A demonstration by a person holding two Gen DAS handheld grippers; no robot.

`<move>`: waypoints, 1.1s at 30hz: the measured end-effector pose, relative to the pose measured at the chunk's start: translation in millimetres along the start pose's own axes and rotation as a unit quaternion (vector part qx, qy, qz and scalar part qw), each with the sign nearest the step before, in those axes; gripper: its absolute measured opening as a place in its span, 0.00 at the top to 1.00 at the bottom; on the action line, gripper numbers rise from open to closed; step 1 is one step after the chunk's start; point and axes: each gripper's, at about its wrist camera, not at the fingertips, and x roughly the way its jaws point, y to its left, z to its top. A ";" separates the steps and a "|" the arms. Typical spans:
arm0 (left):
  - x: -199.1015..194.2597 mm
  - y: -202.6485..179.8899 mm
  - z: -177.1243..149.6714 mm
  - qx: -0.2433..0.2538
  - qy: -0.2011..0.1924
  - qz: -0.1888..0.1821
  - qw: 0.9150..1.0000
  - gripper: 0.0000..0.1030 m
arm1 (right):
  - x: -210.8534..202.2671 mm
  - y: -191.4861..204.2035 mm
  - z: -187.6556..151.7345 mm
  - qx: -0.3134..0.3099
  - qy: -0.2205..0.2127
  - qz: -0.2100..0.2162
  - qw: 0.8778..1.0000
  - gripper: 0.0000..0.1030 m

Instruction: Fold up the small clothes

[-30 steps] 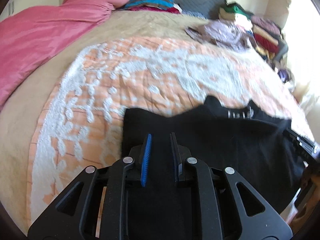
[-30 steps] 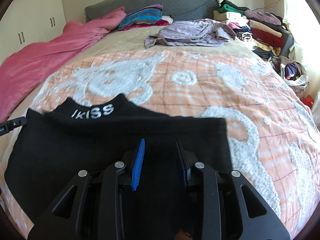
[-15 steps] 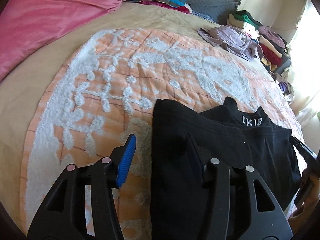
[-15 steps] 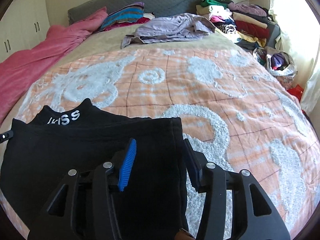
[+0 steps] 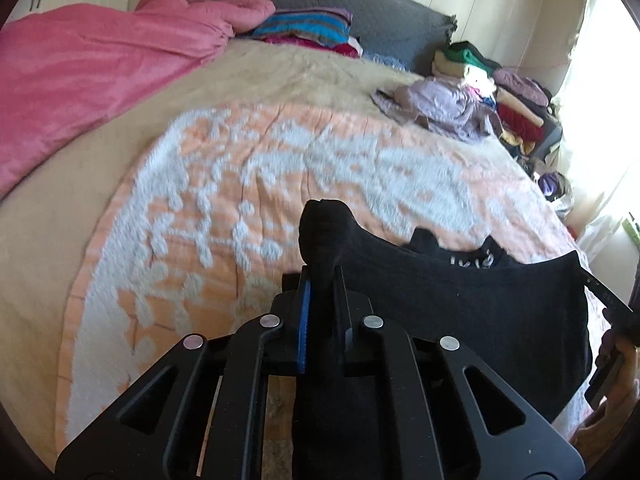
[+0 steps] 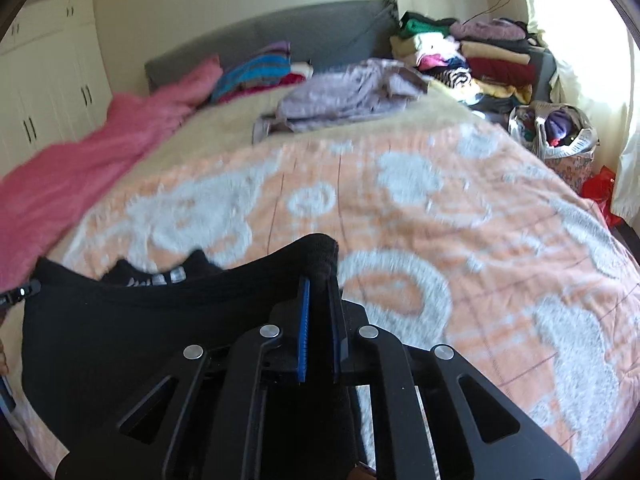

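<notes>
Both tongs are closed tight: the left gripper and the right gripper each pinch one corner of the black garment, which hangs between them over the orange bedspread. Farther, lilac clothes lie.

Black garment, white lettering on waistband, both near corners pinched up, hanging slack over bedspread.

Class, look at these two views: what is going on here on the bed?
A person is folding a black garment on an orange and white blanket. The left hand-held gripper and the right hand-held gripper are each shut on a corner, with the edge between them raised off the blanket.
</notes>
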 end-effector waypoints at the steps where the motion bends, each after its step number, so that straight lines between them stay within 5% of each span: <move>1: 0.8 -0.6 2.0 0.001 -0.003 0.002 1.000 0.97 | 1.0 -1.2 2.5 0.000 -0.001 -0.002 1.000 0.93; 20: 36.5 3.6 -19.9 0.009 0.037 0.051 0.998 0.90 | 32.5 -1.1 -20.6 -0.012 0.044 -0.069 0.997 0.91; 27: 28.0 0.7 -23.6 0.014 0.035 0.054 0.998 0.89 | 21.8 -1.2 -26.4 -0.007 0.046 -0.063 0.997 0.77; 33: 13.2 -2.4 -26.8 0.011 0.028 0.052 0.998 0.75 | 0.8 5.1 -36.0 -0.024 0.037 -0.060 0.997 0.68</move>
